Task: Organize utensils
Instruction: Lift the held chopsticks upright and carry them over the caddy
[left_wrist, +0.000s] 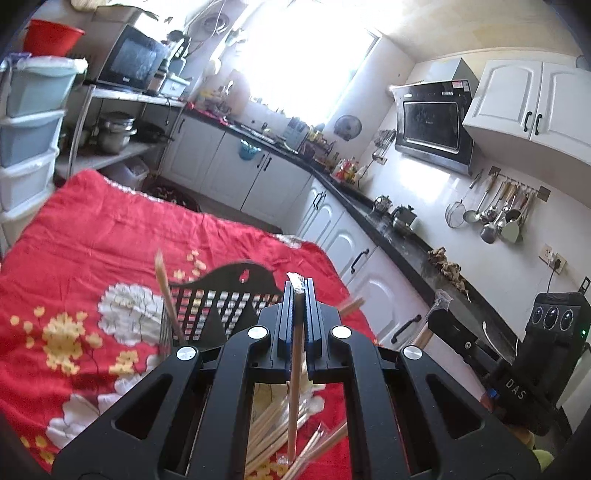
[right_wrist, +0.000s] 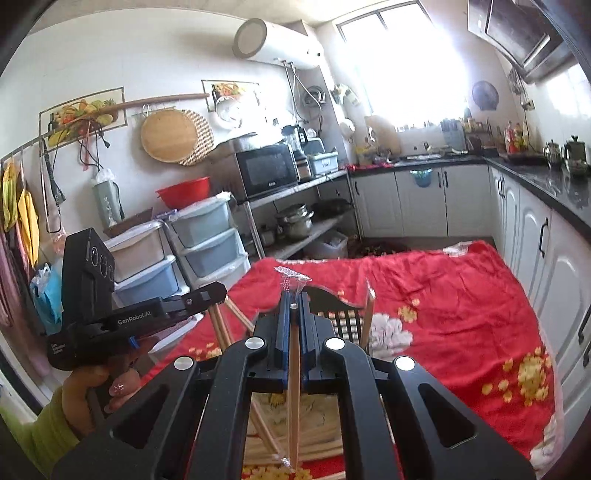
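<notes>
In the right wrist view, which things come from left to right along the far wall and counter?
Round woven tray → red plastic basin → black microwave oven → blue hanging basket → steel kettle.

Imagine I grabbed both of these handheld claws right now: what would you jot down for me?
Left gripper: shut on one wrapped chopstick.
Right gripper: shut on another wrapped chopstick.
Both are held above the pile of loose chopsticks on the red floral cloth.
The black perforated holder stands just ahead, with one chopstick already upright in it.
Done: little so far.
Left: probably drop both held sticks into the holder, then clear the pile.
</notes>
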